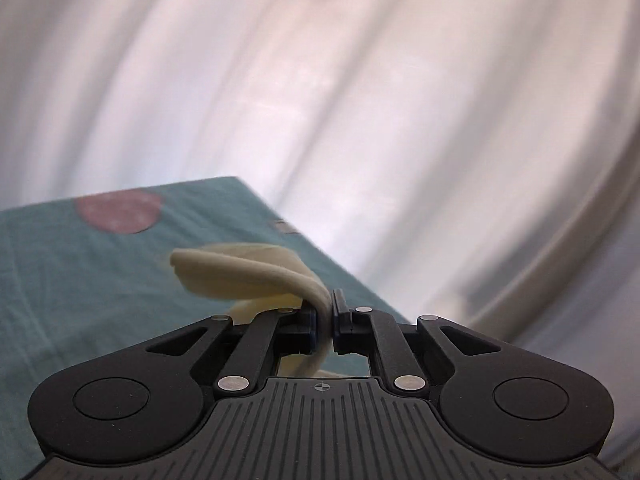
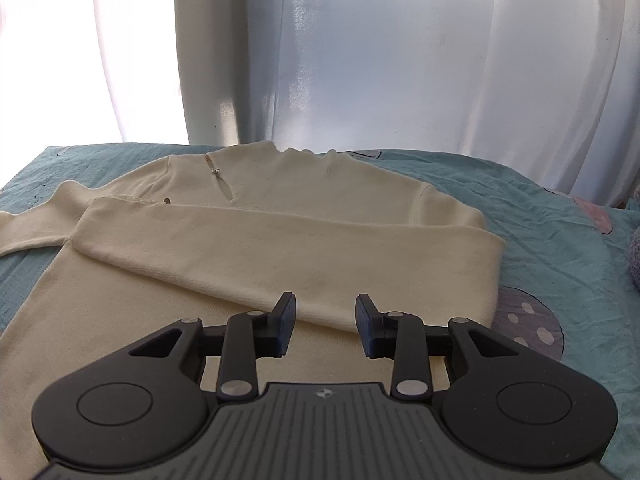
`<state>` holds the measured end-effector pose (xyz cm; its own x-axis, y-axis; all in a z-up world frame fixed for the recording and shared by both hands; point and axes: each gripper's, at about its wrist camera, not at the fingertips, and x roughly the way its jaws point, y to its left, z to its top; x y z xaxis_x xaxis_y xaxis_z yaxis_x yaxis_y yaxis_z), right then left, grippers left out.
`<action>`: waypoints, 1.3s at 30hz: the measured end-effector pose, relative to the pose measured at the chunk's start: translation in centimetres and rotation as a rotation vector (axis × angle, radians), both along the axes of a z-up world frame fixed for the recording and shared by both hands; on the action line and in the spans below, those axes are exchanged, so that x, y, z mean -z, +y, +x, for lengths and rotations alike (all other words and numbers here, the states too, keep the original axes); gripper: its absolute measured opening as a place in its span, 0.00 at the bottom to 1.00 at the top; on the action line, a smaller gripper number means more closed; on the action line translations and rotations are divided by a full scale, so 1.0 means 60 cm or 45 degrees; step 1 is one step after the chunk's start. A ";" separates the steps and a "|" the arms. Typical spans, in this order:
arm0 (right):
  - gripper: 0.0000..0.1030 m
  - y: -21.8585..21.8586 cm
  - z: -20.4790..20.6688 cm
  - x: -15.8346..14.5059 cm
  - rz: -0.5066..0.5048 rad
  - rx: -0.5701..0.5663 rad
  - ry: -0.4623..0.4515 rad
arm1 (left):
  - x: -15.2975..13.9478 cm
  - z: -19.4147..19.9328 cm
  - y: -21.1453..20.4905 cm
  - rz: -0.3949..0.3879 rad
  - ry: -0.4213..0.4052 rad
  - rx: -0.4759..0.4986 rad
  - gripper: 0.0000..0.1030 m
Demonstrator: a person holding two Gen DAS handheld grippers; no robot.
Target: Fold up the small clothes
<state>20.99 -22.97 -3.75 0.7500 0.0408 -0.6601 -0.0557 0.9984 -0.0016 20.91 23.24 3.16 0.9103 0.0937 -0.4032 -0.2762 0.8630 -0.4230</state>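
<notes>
One cream sweater point(image 2: 248, 248) lies flat on the teal bedsheet point(image 2: 560, 240), one sleeve folded across. Left gripper point(image 1: 325, 322) pinches a sleeve end; right gripper point(image 2: 325, 330) hovers spread. Soft, limp knit: grasp at hems or cuffs

a teal cotton bedsheet point(image 2: 560, 248) printed with pink and grey-purple mushroom shapes point(image 2: 528, 320) covers the bed; pale white curtains point(image 2: 400, 60) hang behind it.
</notes>
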 end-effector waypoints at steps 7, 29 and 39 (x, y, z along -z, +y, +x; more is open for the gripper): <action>0.31 -0.017 -0.013 -0.012 0.070 0.039 -0.025 | 0.014 0.064 -0.317 0.270 0.013 0.678 0.10; 0.54 0.012 0.149 0.037 0.524 -0.160 0.223 | 0.143 0.005 -0.318 0.182 0.481 0.509 0.59; 0.00 0.050 0.166 0.031 0.449 -0.253 0.144 | 0.150 0.007 -0.302 0.186 0.505 0.461 0.61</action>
<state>30.96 -19.98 -5.64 0.6282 0.4154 -0.6579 -0.2272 0.9067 0.3554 21.31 5.14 -5.85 0.6760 -0.1159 -0.7277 -0.0650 0.9743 -0.2155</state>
